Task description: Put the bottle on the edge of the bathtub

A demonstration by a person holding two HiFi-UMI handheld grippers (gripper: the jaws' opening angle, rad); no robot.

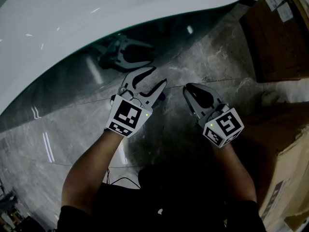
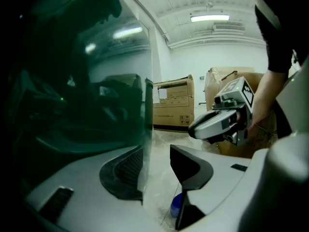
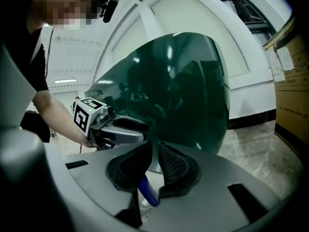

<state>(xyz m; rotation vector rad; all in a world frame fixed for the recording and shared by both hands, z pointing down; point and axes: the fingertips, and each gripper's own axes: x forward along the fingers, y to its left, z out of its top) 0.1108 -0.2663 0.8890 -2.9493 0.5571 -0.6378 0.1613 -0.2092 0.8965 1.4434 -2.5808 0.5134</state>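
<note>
Two tongs [image 1: 159,76] [image 1: 189,87] held side by side.

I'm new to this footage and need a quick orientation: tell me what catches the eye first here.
The bathtub dominates: its white rim sweeps across the top of the head view above a glossy dark green side. At centre, over the marble floor, the left tool stands with jaws apart beside the right tool, whose jaws sit close together. Brown cardboard boxes crowd the right edge.
</note>
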